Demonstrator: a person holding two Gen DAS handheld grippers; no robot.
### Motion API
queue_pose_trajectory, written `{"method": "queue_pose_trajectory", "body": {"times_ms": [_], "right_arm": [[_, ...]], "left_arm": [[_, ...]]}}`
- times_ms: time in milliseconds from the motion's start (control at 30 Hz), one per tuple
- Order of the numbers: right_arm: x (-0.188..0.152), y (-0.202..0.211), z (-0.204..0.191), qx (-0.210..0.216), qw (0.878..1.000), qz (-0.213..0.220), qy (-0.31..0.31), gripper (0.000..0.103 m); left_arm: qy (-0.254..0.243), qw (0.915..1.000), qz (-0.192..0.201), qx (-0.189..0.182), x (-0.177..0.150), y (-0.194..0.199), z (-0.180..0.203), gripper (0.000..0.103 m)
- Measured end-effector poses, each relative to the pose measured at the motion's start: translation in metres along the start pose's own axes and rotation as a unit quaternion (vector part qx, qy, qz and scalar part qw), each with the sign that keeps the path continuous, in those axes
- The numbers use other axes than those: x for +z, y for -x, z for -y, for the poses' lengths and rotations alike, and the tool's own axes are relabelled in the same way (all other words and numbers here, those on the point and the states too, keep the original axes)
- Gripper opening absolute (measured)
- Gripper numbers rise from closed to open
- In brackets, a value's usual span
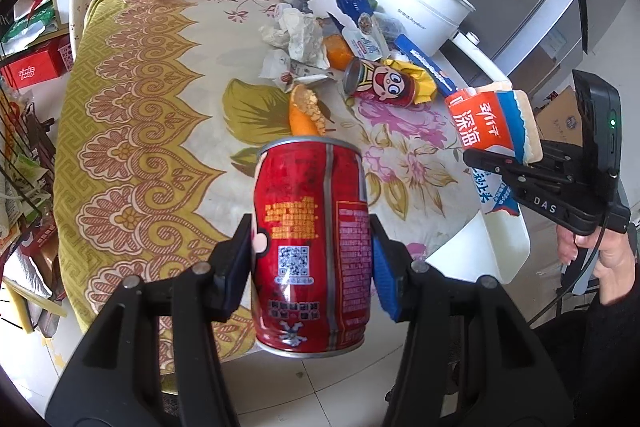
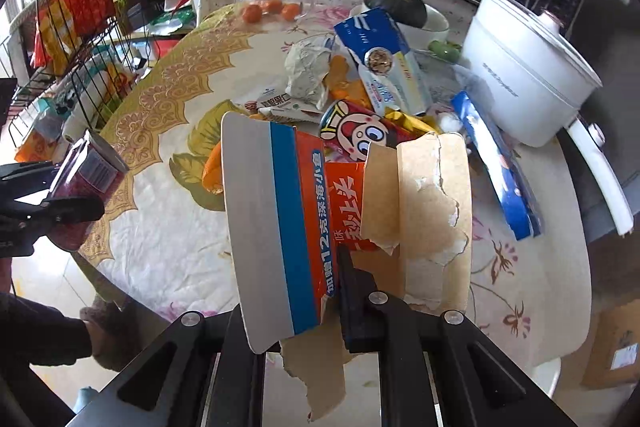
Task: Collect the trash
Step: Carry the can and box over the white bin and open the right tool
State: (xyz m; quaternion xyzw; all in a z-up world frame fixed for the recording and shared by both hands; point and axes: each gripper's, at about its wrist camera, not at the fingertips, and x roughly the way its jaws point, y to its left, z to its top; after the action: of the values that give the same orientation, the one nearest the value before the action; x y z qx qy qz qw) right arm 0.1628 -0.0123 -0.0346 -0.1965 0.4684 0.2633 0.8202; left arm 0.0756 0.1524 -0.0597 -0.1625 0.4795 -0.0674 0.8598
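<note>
Trash is seen in three places: a red can [image 1: 310,247] clamped upright between the pads of the left gripper [image 1: 312,259], at the lower centre of the left wrist view; a torn carton [image 2: 344,227] pinched flat in the shut right gripper [image 2: 320,307], at the centre of the right wrist view; and a pile left on the table [image 1: 160,107]. Both grippers are thus loaded, and both pieces are held off the cloth near the table's near edge.

The pile is spread across the upper right of the left wrist view: crumpled paper [image 1: 298,33], an orange peel [image 1: 306,111], a cartoon can [image 1: 380,85] lying on its side, a blue box [image 1: 426,65] and a milk carton [image 1: 352,7]. Beyond them stands a white pot [image 1: 420,11], which is judged not to be trash.

No bin is shown in either view, so the drop-off place cannot be told. The coming move is judged to be a carry away from the table, not another pick. For the later pick, the cartoon can is the nearest loose piece: it lies straight ahead of the right gripper, just behind the held carton, with its long axis running from upper left to lower right in the left wrist view. The right hand is judged nearer to it.
</note>
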Motion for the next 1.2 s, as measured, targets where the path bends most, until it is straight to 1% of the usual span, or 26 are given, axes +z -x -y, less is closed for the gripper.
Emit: {"method": "queue_pose_trajectory", "body": {"times_ms": [133,233,500,700,933,1067,1200], "right_arm": [[-0.023,0.018,0.016,-0.006,0.999,0.004,-0.034,0.014],[-0.043,0.029,0.032,-0.014,0.997,-0.001,-0.071,0.014],[-0.100,0.060,0.085,-0.028,0.987,-0.016,-0.160,0.014],[-0.152,0.076,0.134,-0.039,0.972,-0.030,-0.228,0.015],[-0.214,0.085,0.183,-0.055,0.955,-0.051,-0.287,0.015],[-0.247,0.086,0.206,-0.055,0.943,-0.058,-0.324,0.015],[-0.267,0.081,0.225,-0.049,0.930,-0.061,-0.358,0.015]], "left_arm": [[-0.017,0.9998,0.001,-0.014,0.003,-0.003,0.024,0.055],[-0.034,0.9991,-0.001,-0.026,0.004,-0.008,0.046,0.055],[-0.088,0.9941,-0.024,-0.058,0.003,-0.038,0.115,0.055],[-0.129,0.9872,-0.049,-0.080,-0.006,-0.063,0.169,0.055],[-0.178,0.9759,-0.077,-0.100,-0.022,-0.098,0.228,0.055],[-0.197,0.9685,-0.089,-0.123,-0.028,-0.118,0.262,0.055],[-0.213,0.9616,-0.098,-0.143,-0.035,-0.138,0.292,0.055]]}}
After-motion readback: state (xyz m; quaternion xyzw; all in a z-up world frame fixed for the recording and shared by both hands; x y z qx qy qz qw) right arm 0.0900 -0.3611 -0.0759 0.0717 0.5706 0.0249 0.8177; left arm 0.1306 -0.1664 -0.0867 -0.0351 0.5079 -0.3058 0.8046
